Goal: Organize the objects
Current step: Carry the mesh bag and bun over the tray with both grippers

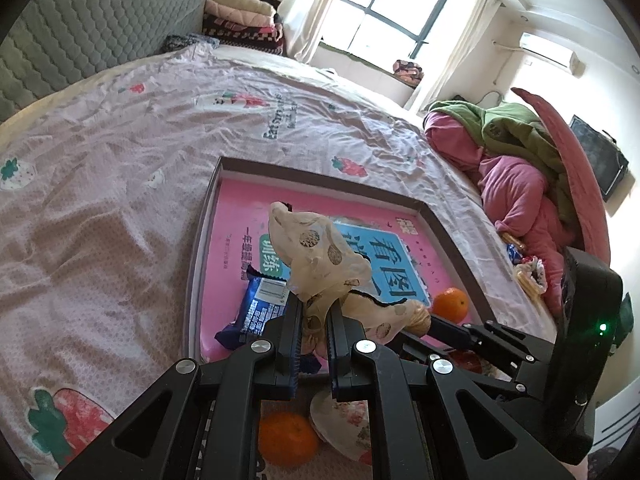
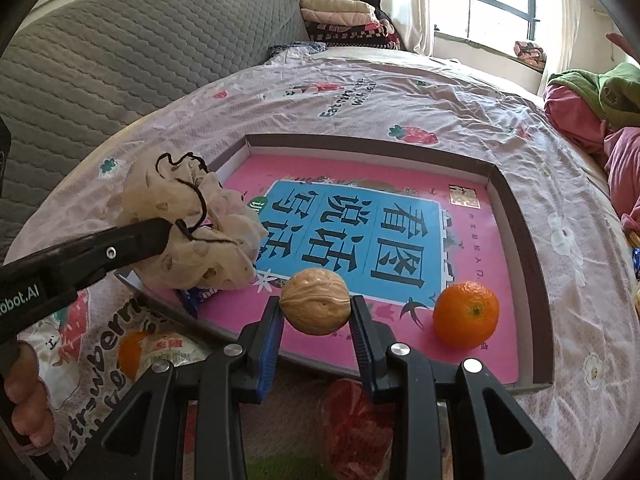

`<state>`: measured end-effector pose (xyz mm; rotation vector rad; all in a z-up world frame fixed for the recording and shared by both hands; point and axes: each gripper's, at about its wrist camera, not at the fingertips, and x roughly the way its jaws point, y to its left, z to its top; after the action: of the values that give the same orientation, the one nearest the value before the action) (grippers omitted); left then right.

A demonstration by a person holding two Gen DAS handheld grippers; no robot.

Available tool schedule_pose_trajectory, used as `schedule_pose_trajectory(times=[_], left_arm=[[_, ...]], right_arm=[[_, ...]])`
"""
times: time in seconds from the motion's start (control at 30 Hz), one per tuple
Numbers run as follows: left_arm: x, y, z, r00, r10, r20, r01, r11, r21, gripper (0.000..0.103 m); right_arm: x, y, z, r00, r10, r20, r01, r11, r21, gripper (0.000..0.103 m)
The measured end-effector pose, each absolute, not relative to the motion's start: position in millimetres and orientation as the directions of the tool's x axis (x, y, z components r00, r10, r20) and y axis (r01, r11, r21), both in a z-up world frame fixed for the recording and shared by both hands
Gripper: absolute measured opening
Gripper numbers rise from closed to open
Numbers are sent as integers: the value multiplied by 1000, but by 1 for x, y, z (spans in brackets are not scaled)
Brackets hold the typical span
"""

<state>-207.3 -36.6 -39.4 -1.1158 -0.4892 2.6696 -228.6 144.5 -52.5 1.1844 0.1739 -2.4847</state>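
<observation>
Both hands are carrying items toward the shallow cardboard box lid with the pink-and-blue printed book inside point(image 2: 516, 208), so the step in hand looks like depositing.

The right gripper point(image 2: 316, 312) is holding a round tan walnut point(image 2: 315, 306) between its blue-lined pads, the jaws standing partly apart at the nut's width. The walnut is hanging over the near edge of the lid, with a loose orange mandarin point(image 2: 466, 315) lying inside just to the gripper's right.

The left gripper point(image 1: 314, 312) is pinching a crumpled beige spotted cloth pouch with a black drawstring point(image 1: 320, 256), jaws nearly together on the thin fabric. A blue foil snack packet point(image 1: 256, 308) is lying in the lid, just left of its tips.

Next, each likely needs lowering onto a bare patch before letting go.
</observation>
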Motion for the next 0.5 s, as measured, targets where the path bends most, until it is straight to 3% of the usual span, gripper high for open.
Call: schedule_pose_trajectory(times=[0.5], left_arm=[[-211,-36,-48,-669,308,-676,-50,-927,-372,13]], right_arm=[[-245,137,-61,-529,-252,-811,371,-928,46,34]])
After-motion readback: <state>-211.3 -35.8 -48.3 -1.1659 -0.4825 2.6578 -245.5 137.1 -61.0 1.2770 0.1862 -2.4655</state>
